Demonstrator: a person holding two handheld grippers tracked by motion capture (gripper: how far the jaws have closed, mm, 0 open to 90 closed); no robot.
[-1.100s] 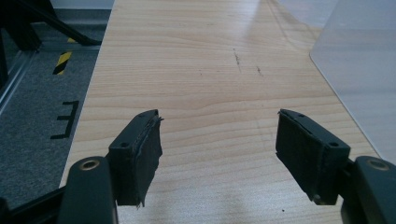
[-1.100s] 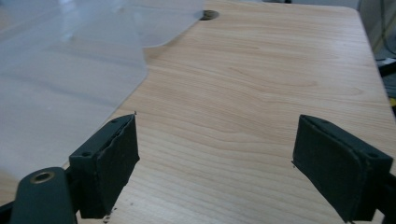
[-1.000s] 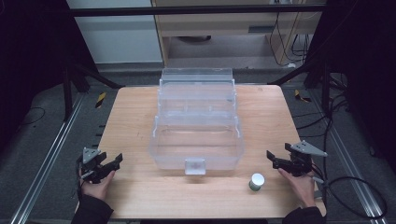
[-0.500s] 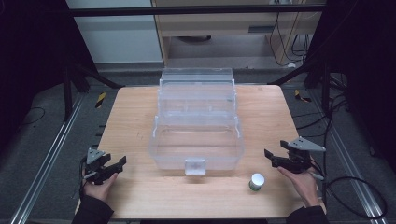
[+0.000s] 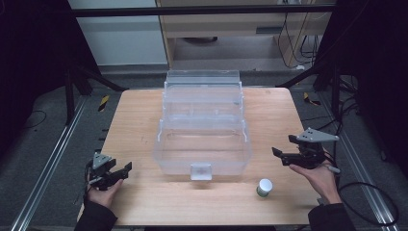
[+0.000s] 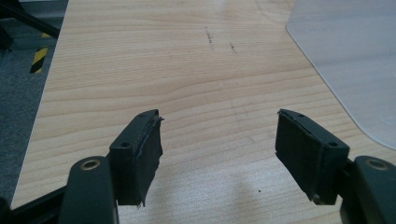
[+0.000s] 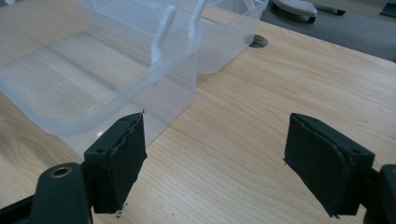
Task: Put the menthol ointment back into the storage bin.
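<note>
Lifted since the earlier frame, the right gripper (image 5: 285,155) hangs above the table (image 5: 134,120), its jaws spread and empty after opening a little. At its seven o'clock stands the white-capped jar (image 5: 263,187); at nine, the clear tiered organizer box (image 5: 202,139). The left gripper (image 5: 119,172) rests low, jaws spread, empty.

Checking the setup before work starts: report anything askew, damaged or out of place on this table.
The pad on the left tongs' left jaw looks frayed, its rubber edge peeling in the left gripper view. The right tongs' left pad shows a similar ragged edge. The clear tiered box sits square, and the small white-capped jar stands upright beside it. Nothing is spilled.
</note>
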